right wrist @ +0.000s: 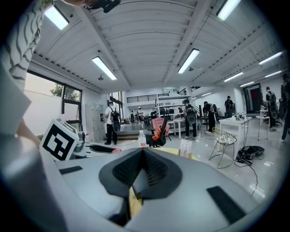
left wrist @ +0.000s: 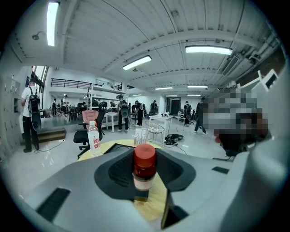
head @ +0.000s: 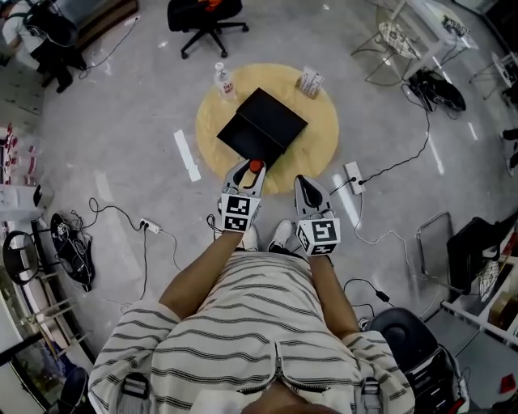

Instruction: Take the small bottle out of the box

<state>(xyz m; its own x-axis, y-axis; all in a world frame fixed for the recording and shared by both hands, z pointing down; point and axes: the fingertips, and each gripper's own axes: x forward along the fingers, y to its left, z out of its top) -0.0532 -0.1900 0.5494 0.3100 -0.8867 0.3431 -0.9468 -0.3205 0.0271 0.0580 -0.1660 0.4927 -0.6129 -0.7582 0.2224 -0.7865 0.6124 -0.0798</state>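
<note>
A small bottle with a red cap [left wrist: 144, 168] stands upright between the jaws of my left gripper [left wrist: 144, 174], which is shut on it. In the head view the red cap of that small bottle [head: 256, 166] shows at the tip of the left gripper [head: 247, 173], over the near edge of the round yellow table [head: 320, 129]. The black box [head: 261, 127] lies on the table just beyond it. My right gripper [head: 309, 192] hangs off the table's near edge, to the right; in its own view the right gripper [right wrist: 142, 170] is shut with nothing in it.
A clear water bottle [head: 223, 80] and a small printed pack [head: 310, 82] stand at the table's far side. A black office chair [head: 205, 18] sits beyond. Cables and a power strip [head: 354, 176] lie on the floor around my feet. People stand far off in the room.
</note>
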